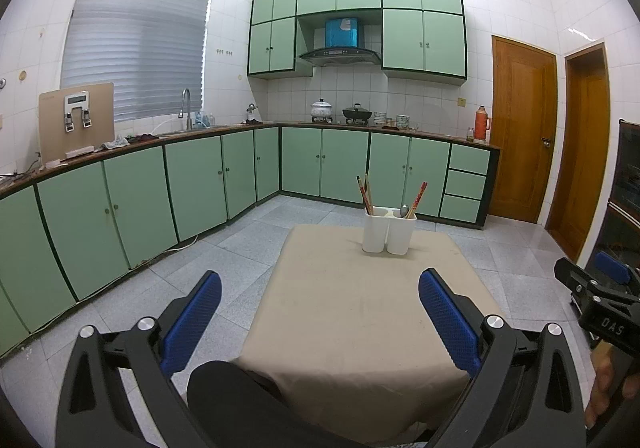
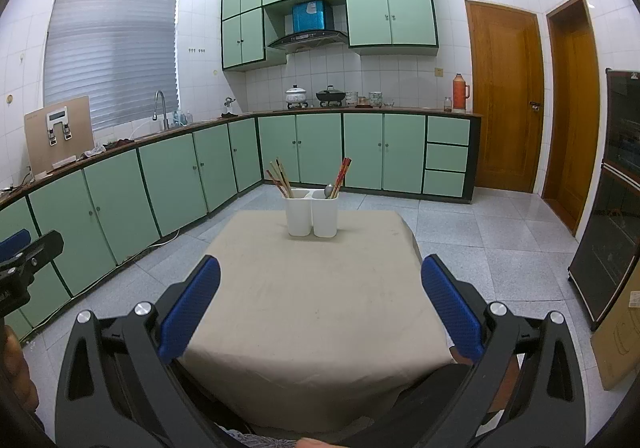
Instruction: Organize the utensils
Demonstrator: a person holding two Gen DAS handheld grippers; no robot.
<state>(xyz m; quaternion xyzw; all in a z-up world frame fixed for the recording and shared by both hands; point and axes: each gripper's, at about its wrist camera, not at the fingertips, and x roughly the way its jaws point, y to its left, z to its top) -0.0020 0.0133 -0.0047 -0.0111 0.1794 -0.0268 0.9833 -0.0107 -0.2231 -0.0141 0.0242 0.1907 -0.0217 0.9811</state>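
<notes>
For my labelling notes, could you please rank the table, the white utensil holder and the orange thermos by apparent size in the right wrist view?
1. table
2. white utensil holder
3. orange thermos

The thermos stands much farther away, so its true size against the holder is unsure.

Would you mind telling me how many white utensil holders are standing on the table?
2: the left holder with chopsticks, the right holder touching it, with chopsticks and a spoon. None seem hidden.
</notes>
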